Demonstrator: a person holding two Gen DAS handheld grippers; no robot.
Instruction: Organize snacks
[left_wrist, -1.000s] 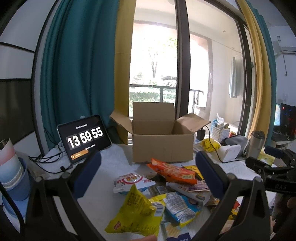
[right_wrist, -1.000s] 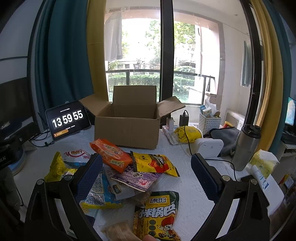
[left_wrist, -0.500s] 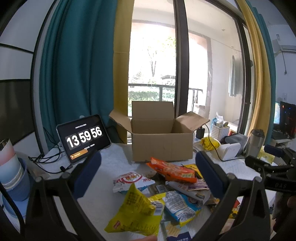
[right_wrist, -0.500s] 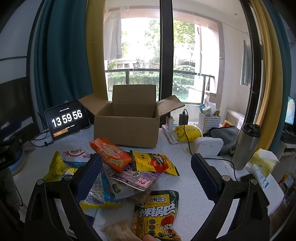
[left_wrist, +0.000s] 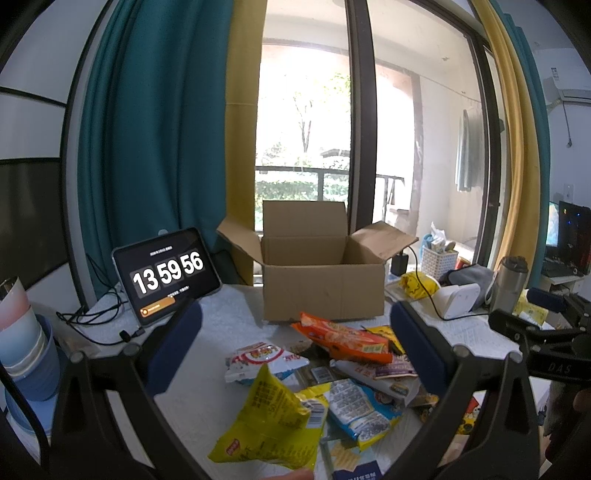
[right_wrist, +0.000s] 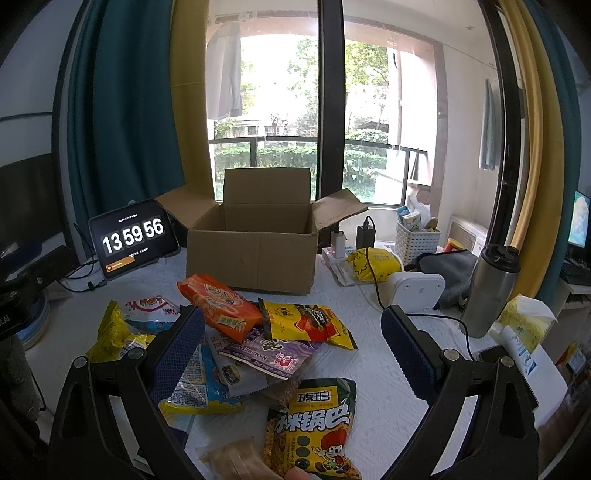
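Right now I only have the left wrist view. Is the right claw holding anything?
Observer: No. The right claw is open and empty, over the snack pile.
Operator: What lies nearest it?
Observer: A yellow-green bag with a cartoon figure, flat on the table, with a fingertip at its lower edge.
Operator: Anything beyond the steel flask?
Observer: A white bottle beside a yellow tissue pack.

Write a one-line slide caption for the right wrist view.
Open right gripper above a pile of snack packets, empty cardboard box waiting behind.
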